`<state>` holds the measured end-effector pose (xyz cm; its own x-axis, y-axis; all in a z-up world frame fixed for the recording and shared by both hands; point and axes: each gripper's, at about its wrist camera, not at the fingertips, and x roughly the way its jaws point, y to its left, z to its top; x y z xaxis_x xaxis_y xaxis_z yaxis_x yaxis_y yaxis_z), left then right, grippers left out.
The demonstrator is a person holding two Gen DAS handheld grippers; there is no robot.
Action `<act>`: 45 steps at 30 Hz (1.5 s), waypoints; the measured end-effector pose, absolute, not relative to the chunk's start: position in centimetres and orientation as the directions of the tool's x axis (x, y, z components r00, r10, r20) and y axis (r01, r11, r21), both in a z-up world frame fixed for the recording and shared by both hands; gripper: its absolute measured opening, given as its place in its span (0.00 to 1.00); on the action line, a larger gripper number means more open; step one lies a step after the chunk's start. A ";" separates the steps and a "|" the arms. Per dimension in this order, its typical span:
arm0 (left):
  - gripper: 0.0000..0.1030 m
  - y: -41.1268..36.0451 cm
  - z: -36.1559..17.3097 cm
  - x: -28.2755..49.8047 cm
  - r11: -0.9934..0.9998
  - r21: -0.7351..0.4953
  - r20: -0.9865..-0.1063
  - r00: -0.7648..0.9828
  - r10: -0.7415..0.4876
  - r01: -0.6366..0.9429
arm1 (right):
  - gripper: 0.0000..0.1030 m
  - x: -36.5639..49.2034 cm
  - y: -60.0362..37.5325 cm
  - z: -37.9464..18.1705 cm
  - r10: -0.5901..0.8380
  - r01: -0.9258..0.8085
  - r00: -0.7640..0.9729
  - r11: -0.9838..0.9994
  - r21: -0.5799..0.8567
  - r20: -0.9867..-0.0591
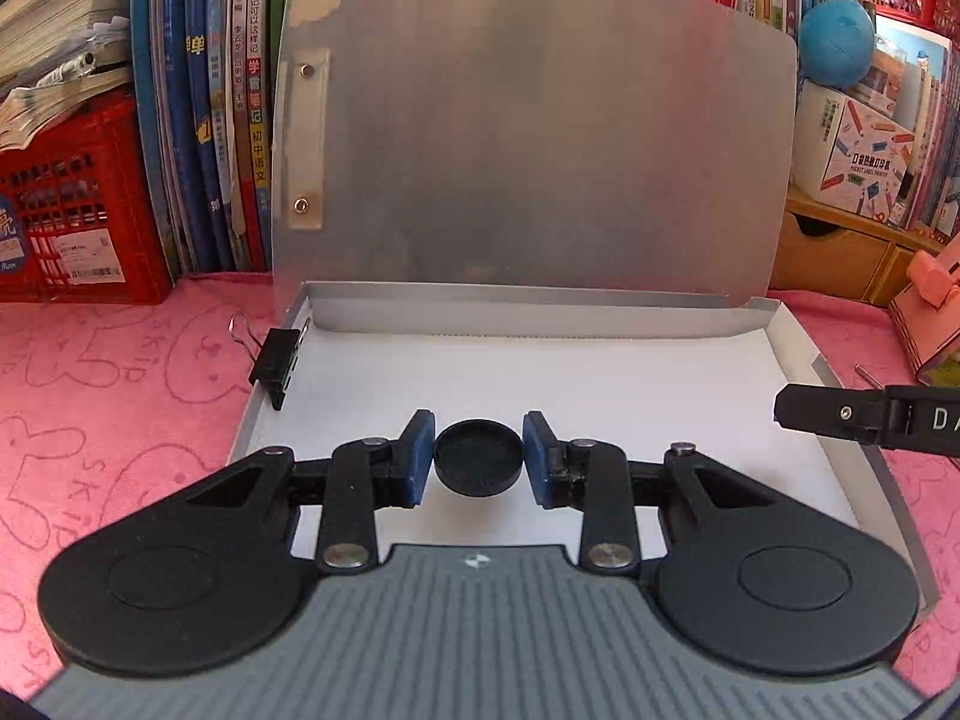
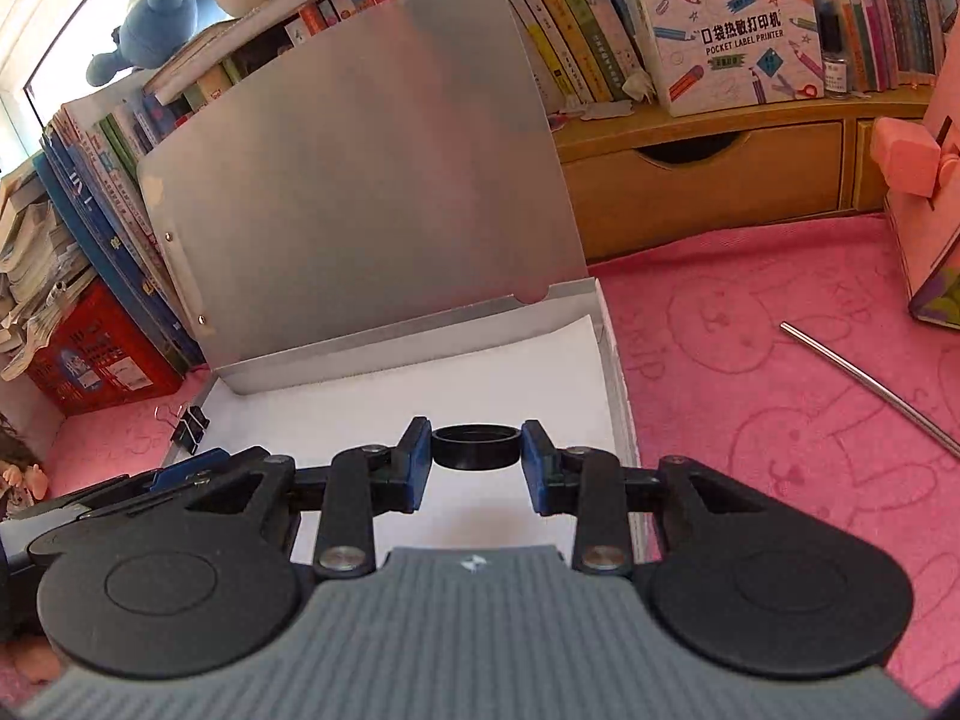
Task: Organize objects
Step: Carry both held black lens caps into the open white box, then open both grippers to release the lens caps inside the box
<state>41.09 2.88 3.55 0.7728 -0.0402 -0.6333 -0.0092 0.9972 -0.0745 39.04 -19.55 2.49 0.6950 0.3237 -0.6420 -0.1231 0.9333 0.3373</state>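
Open file box (image 1: pixel 798 354) holds white paper (image 1: pixel 540 384).

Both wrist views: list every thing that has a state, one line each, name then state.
Left gripper: shut on a black round cap, held over the paper.
Black round cap: gripped at its sides, hollow side up.
Right gripper: shut on a black ring.
Black ring: held level between the pads.
File box: open, lid upright.
White paper: lying flat inside.
Binder clip: clamped on the box's left edge.
Metal rod: lying on the pink cloth.
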 end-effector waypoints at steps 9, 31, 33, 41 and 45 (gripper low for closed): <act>0.36 2.4 1.8 41.8 1.000 -0.019 -0.659 0.752 -0.011 -0.001 | 0.36 39.2 -17.5 0.4 0.293 -0.168 0.670 0.955 0.245 -0.682; 0.69 1.5 8.5 32.0 0.998 0.035 -0.557 0.830 -0.030 0.059 | 0.69 30.5 -19.5 5.8 0.284 -0.215 0.759 0.959 0.185 -0.586; 0.73 1.4 9.1 30.3 0.997 0.043 -0.539 0.841 -0.036 0.070 | 0.74 29.0 -20.0 6.4 0.284 -0.219 0.773 0.959 0.182 -0.568; 0.74 1.1 9.5 22.8 0.993 0.016 -0.514 0.852 -0.094 0.120 | 0.83 23.0 -21.2 7.2 0.305 -0.234 0.796 0.952 0.199 -0.523; 0.82 0.9 9.3 19.1 0.989 0.018 -0.480 0.869 -0.119 0.145 | 0.84 20.5 -21.7 6.9 0.312 -0.237 0.797 0.949 0.208 -0.517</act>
